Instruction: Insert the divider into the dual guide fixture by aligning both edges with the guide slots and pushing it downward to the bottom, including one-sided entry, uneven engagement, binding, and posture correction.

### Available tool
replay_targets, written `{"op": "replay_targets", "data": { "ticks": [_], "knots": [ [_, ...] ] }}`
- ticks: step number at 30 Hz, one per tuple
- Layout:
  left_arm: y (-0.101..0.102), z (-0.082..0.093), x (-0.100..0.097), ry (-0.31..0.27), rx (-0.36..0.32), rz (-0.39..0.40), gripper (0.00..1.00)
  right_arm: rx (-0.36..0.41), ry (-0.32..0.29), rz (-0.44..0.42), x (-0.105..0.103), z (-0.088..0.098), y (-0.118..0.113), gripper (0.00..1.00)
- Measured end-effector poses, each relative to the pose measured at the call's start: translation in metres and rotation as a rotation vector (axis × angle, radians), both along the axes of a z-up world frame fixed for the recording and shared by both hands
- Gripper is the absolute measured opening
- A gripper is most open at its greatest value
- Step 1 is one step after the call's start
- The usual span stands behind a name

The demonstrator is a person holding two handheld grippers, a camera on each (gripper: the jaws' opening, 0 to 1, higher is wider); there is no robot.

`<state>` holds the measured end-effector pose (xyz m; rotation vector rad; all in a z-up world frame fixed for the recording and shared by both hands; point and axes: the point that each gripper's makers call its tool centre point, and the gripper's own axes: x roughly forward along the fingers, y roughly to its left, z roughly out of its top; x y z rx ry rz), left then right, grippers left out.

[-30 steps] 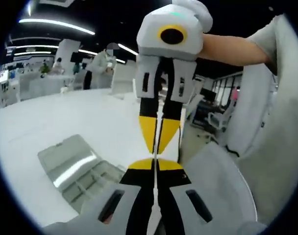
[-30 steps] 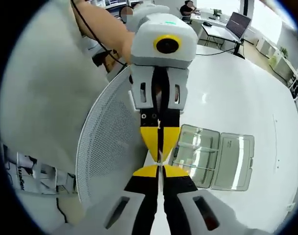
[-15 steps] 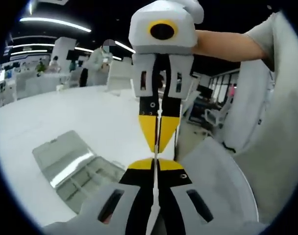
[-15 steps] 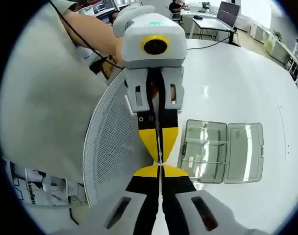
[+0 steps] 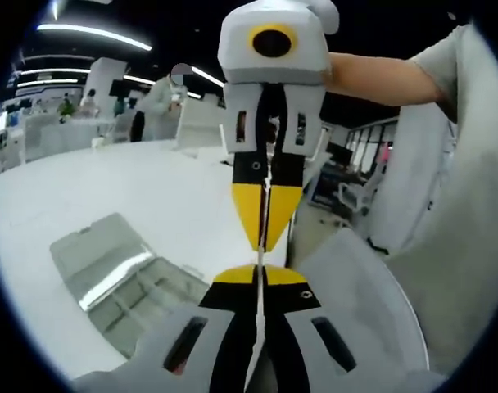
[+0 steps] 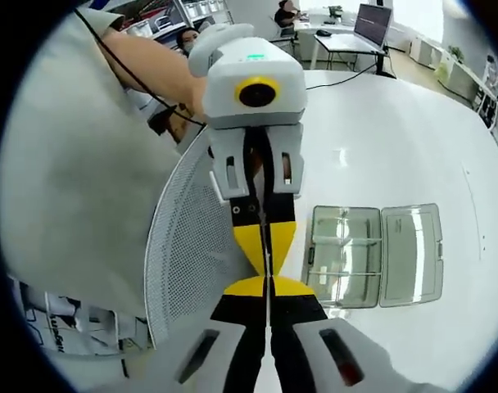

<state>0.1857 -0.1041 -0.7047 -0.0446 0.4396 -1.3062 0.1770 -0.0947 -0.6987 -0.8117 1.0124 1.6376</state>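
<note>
The divider [image 5: 256, 327] is a thin white strip seen edge-on, running between my left gripper's jaws. My left gripper [image 5: 260, 271] is shut on it. Tip to tip with it, my right gripper [image 5: 260, 244] reaches down from the top of the left gripper view and is shut on the same strip. In the right gripper view the divider [image 6: 268, 332] is a thin line between the shut jaws of my right gripper [image 6: 268, 283], and the left gripper [image 6: 266, 266] meets it from above. The fixture, a clear compartment box [image 6: 372, 255] with its lid open, lies below on the white table [image 6: 396, 147].
The clear box [image 5: 122, 278] lies low on the left of the left gripper view. A white mesh chair back [image 6: 183, 246] stands close beside the grippers. The person's arm [image 5: 388, 78] and grey shirt [image 6: 77, 164] are near. Desks and other people are far behind.
Both views have drifted slightly with the hands. The two grippers stay tip to tip, shut on the divider. The box has not moved on the table.
</note>
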Motion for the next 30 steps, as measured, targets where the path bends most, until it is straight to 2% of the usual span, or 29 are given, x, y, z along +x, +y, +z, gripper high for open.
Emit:
{"op": "replay_targets", "data": {
  "ticks": [8, 12, 17, 22, 30],
  "knots": [
    [-0.002, -0.001, 0.004, 0.023, 0.019, 0.021, 0.00, 0.008, 0.011, -0.033, 0.002, 0.000, -0.001, 0.00],
    [0.002, -0.004, 0.008, 0.016, 0.044, 0.059, 0.06, 0.005, 0.008, -0.065, 0.010, 0.003, -0.002, 0.00],
    [0.006, -0.003, 0.011, 0.004, 0.053, 0.077, 0.05, -0.018, 0.025, -0.109, 0.017, 0.006, -0.005, 0.00],
    [0.010, 0.000, 0.015, -0.008, 0.053, 0.100, 0.01, -0.004, 0.049, -0.138, 0.018, 0.010, -0.002, 0.00],
    [0.012, -0.003, 0.013, 0.000, 0.065, 0.099, 0.00, 0.012, 0.057, -0.145, 0.017, 0.009, 0.002, 0.00]
  ]
}}
